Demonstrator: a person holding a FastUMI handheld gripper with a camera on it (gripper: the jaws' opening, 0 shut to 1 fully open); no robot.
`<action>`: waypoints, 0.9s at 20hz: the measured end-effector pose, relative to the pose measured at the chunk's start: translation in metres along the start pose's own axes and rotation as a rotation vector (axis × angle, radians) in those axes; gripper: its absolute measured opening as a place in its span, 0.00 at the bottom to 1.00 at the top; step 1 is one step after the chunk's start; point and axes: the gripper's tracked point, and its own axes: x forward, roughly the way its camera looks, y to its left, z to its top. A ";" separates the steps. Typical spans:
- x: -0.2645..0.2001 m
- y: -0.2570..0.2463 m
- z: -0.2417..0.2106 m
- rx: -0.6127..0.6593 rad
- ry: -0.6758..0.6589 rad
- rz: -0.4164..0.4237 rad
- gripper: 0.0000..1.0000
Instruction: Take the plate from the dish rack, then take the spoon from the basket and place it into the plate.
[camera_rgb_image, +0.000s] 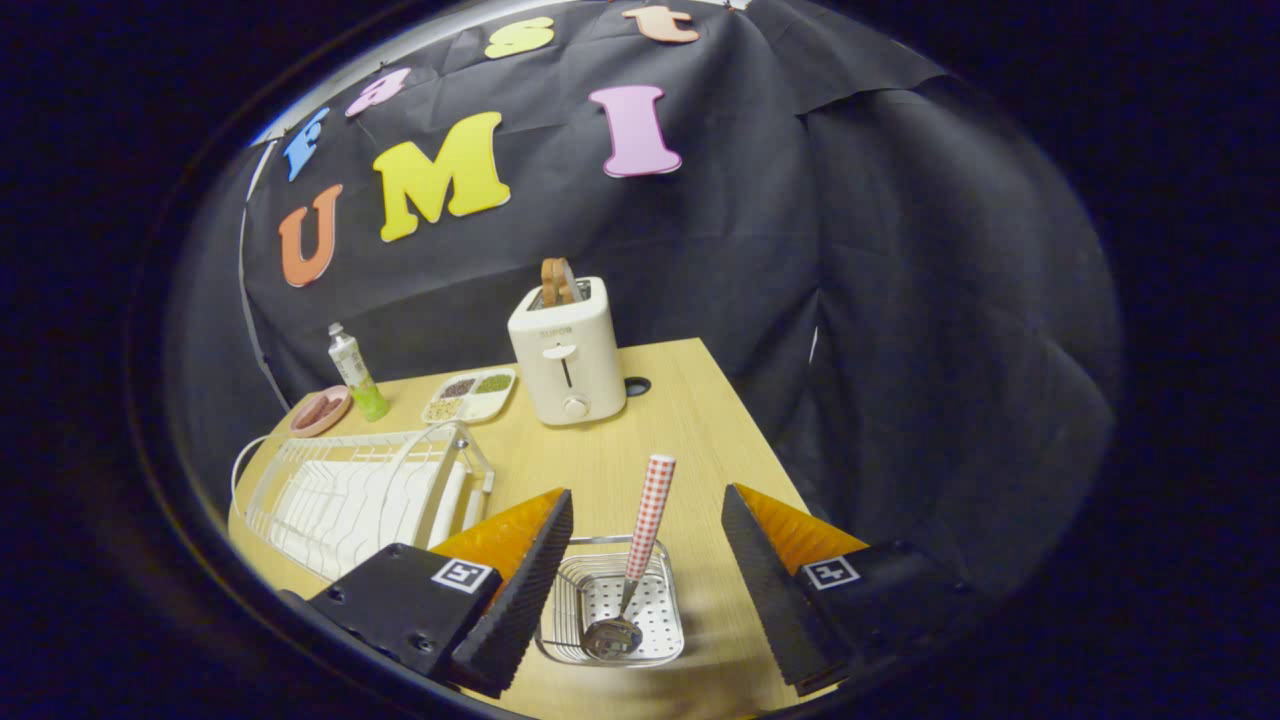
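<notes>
The spoon (640, 560) stands tilted in the basket (612, 602), with its metal bowl down on the perforated bottom and its handle, covered in a red and white check pattern, leaning up and away over the far rim. The basket is a small square one of metal wire with rounded corners, and it sits on the surface (620, 470) between the two fingers of the gripper (648, 510). The gripper is wide open: its fingers are black wedges with ribbed inner faces and orange tops, one on each side of the basket, and they do not touch the spoon. There is free room on both sides of the handle. To the left of the fingers lies the rack (360, 490), made of white wire, and the plate (447, 500) stands on its edge at the end of the rack that is nearest to the basket. Beyond the basket the pale wood surface is bare up to a white toaster (566, 350) with bread in its slot. Left of the toaster are a divided tray (470, 395), a bottle (357, 373) and a pink bowl (320, 411), all near the far edge. The right edge of the surface runs close by the right finger, and behind it hangs black cloth.
</notes>
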 end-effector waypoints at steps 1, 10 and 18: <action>0.007 0.002 -0.003 -0.003 0.026 0.003 0.97; 0.023 0.017 -0.005 -0.005 0.061 0.030 0.51; -0.007 0.030 0.007 -0.052 -0.016 0.041 0.15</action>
